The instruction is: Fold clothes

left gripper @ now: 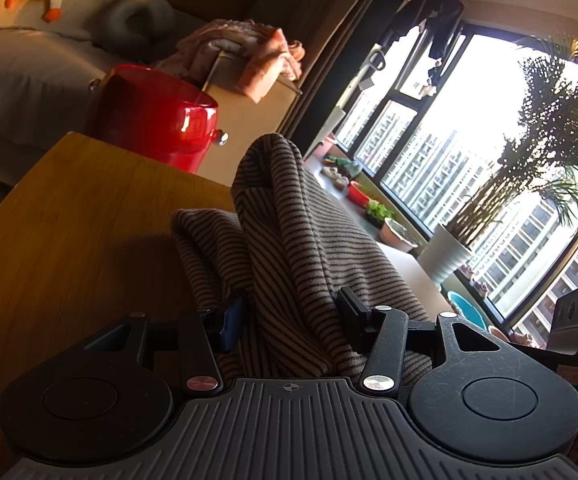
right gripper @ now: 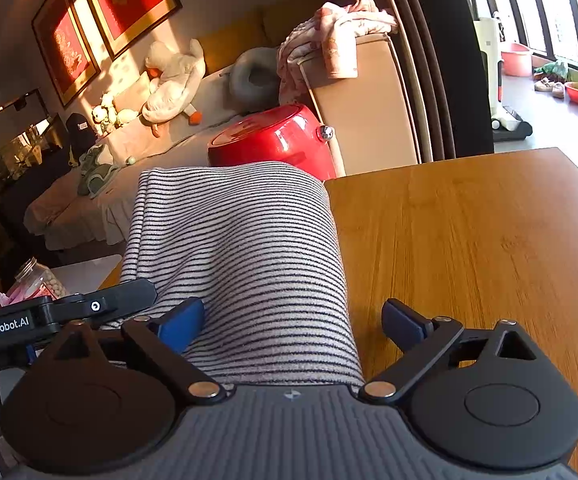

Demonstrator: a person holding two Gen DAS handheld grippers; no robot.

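Wooden counter (right gripper: 469, 240) fills most of the right wrist view, ahead and to the right of the right gripper (right gripper: 293, 320). In the left wrist view it stretches ahead-left of the left gripper (left gripper: 293, 316).

Striped garment (right gripper: 241, 260), pale w/ thin dark stripes, lies on the counter as a folded band running straight ahead from betw. the right gripper's fingers. Left finger pad (right gripper: 181, 324) touches the cloth's left side; right pad sits apart from the cloth edge, over bare wood. So the right gripper is spread wide, not pinching.

In the left wrist view the same garment bunches up in a raised fold directly in front. Left gripper's fingers are drawn in against the cloth on both sides, pinching it.

Red pot (right gripper: 277, 140) sits beyond the far end of the garment, past the counter edge.
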